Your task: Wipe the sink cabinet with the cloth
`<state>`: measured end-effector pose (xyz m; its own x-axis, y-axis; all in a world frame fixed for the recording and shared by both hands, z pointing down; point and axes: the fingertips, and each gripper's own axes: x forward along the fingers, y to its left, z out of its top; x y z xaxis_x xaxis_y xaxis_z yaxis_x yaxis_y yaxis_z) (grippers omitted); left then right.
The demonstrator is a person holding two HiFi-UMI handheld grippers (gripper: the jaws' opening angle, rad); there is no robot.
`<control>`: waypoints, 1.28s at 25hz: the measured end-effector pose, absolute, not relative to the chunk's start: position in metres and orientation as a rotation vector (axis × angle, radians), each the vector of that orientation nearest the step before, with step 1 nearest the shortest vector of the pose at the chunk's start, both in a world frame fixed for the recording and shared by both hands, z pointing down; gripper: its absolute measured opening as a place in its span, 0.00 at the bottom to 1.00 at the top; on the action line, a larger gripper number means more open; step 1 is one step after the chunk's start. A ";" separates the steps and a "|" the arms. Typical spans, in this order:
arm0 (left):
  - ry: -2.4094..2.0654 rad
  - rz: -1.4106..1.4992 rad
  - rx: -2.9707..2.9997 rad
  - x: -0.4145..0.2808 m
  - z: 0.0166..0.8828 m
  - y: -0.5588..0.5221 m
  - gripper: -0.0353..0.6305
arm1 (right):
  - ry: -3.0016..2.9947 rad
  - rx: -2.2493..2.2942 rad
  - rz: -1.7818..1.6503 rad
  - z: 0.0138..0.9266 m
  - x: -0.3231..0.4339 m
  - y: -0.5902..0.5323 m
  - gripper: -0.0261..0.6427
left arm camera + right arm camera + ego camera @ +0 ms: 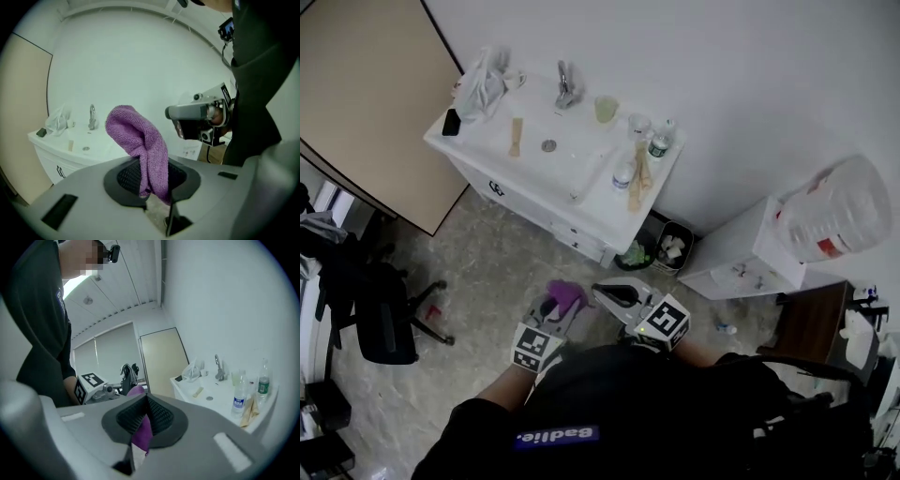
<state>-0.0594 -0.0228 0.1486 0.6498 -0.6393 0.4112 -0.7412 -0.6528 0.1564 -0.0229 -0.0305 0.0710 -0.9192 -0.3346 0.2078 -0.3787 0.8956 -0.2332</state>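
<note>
The fingers of the left gripper (151,174) clench the purple cloth (140,140), which bulges beyond them. The right gripper (144,409) pinches another fold. The sink cabinet (525,202) stands well beyond both.

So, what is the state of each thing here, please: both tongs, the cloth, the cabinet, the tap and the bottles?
Left tongs: shut on the purple cloth.
Right tongs: shut on the same cloth.
Purple cloth: bunched, held away from the sink cabinet.
Sink cabinet: front shut.
Tap: no water seen running.
Blue-label bottle: upright, capped.
Green-label bottle: upright, capped.
</note>
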 end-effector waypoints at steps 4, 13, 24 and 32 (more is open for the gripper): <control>-1.138 0.383 2.620 -0.048 0.084 -0.024 0.18 | -2.933 0.538 0.336 0.039 -0.012 -0.028 0.04; -0.979 0.364 2.749 -0.022 0.007 0.003 0.18 | -3.006 0.621 0.272 -0.014 0.006 -0.019 0.04; -0.878 0.286 2.776 -0.013 0.019 0.016 0.18 | -3.031 0.603 0.263 -0.003 0.008 0.005 0.04; -0.906 0.260 2.776 -0.020 0.019 0.012 0.18 | -3.044 0.572 0.279 -0.003 0.000 0.002 0.04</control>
<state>-0.0204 0.0124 0.0191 0.7956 -0.5604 0.2304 -0.5973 -0.7892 0.1429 -0.0003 0.0021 -0.0028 -0.9317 -0.3574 0.0645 -0.3631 0.9161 -0.1699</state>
